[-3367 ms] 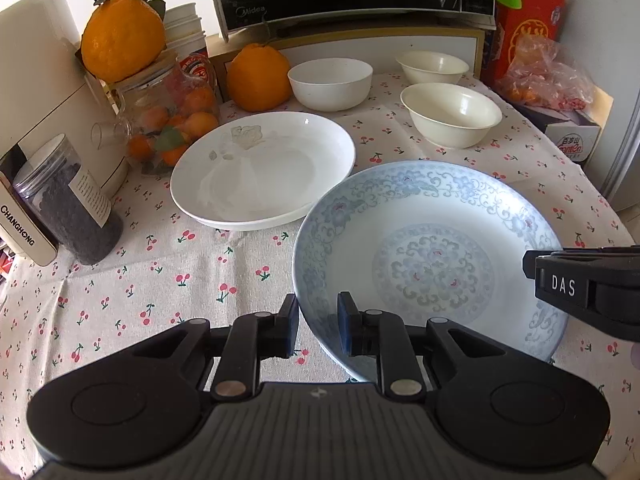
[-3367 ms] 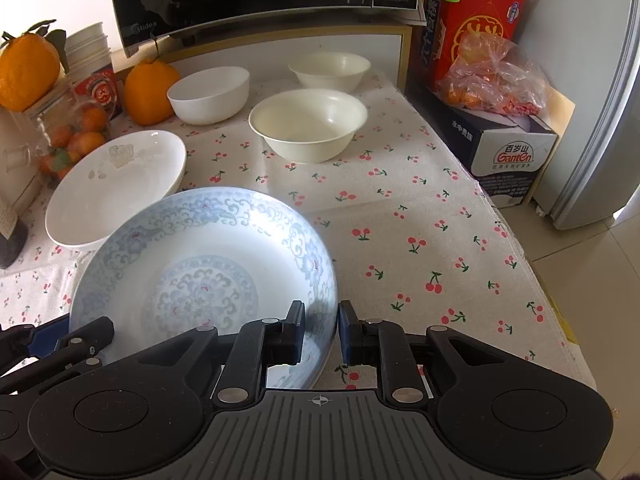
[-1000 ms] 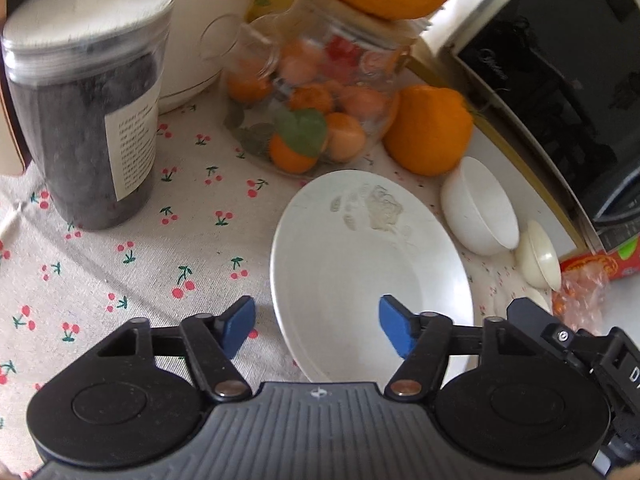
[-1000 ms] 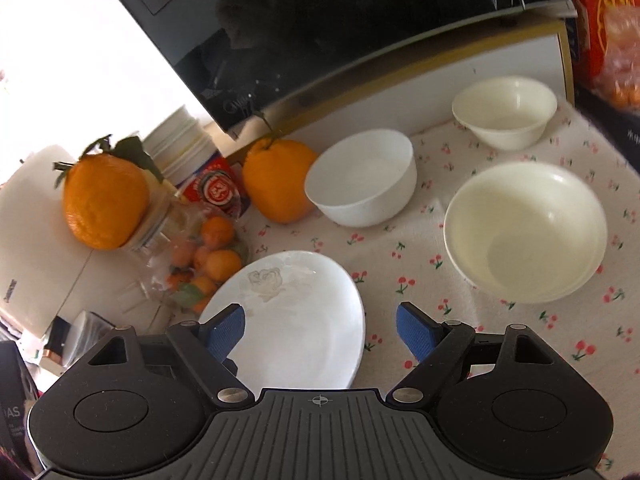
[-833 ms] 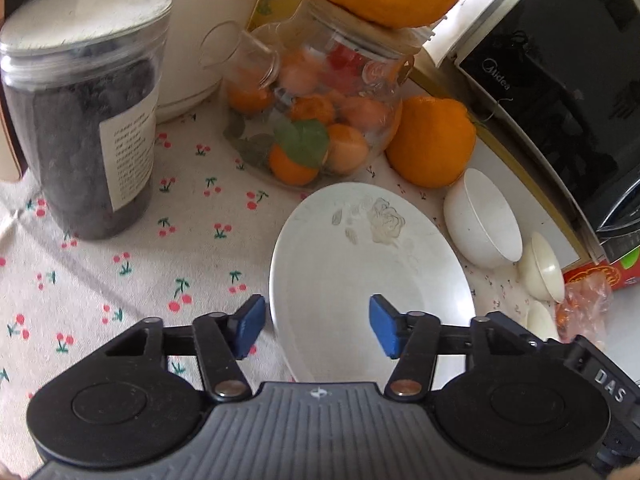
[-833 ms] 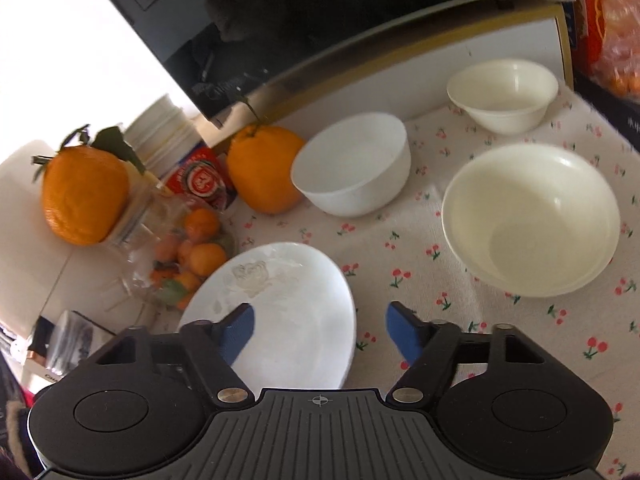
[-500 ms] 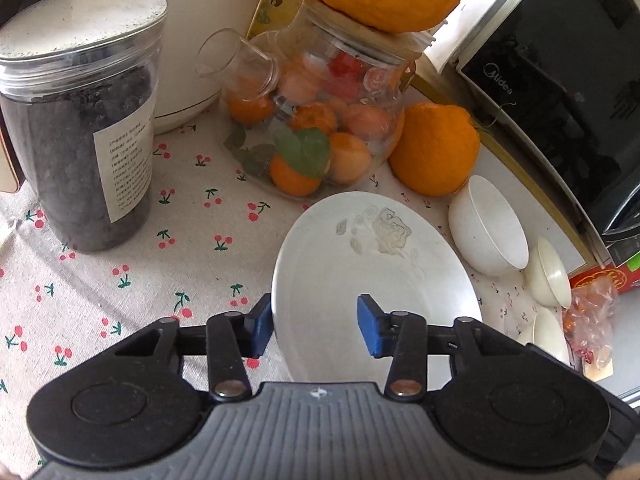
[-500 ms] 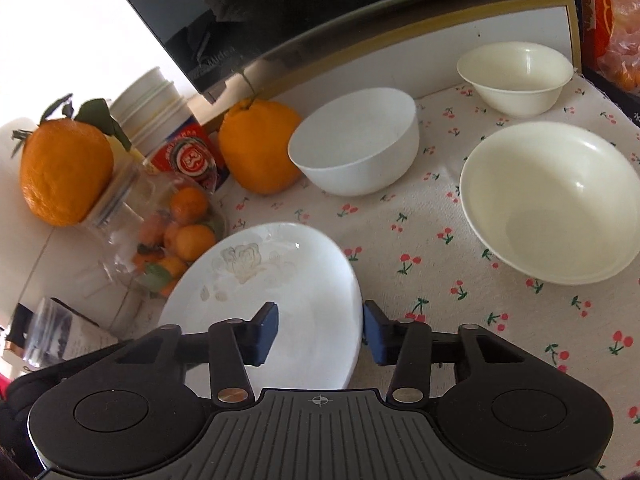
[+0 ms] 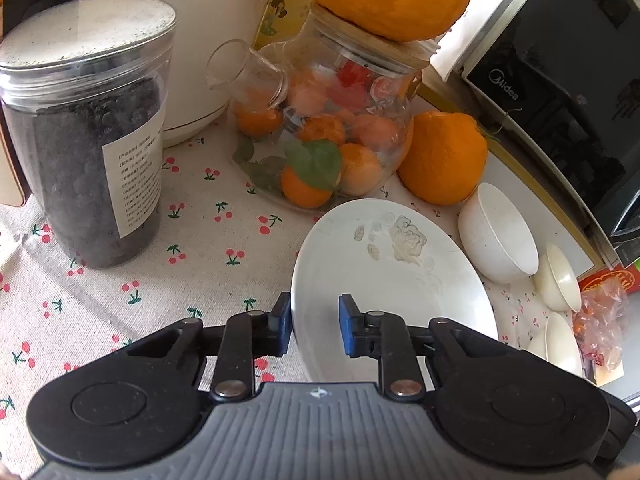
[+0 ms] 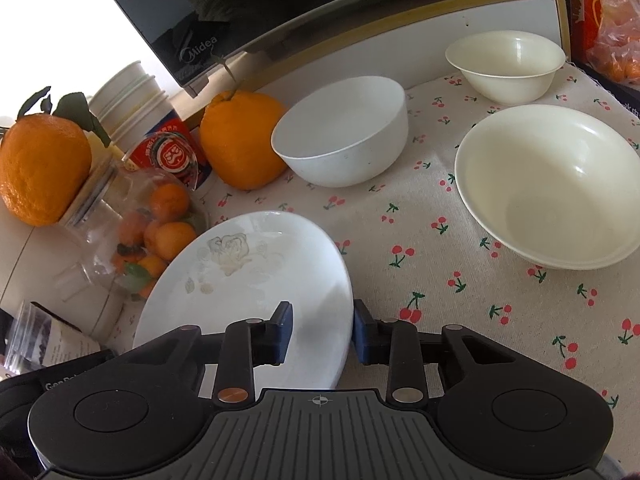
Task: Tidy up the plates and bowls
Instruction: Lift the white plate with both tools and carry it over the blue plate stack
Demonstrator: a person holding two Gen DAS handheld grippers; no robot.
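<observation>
A white plate with a faint flower print lies on the cherry-print cloth. My left gripper straddles its left rim, jaws closing, with one pad against the outer edge and the other on the inner slope. My right gripper straddles the same plate at its right rim. Its jaws are closing too, the right pad at the edge and the left pad hovering just above the inside. Behind the plate stand a white bowl, a large cream bowl and a small cream bowl.
A jar of dark contents and a glass jar of small oranges crowd the plate's left and back. A big orange sits beside the white bowl, under the microwave. Paper cups stand at the back left.
Both grippers left the blue patterned plate and came to the white one. In the last second their wide jaws narrowed onto its two rims, and the right gripper sank closer.
</observation>
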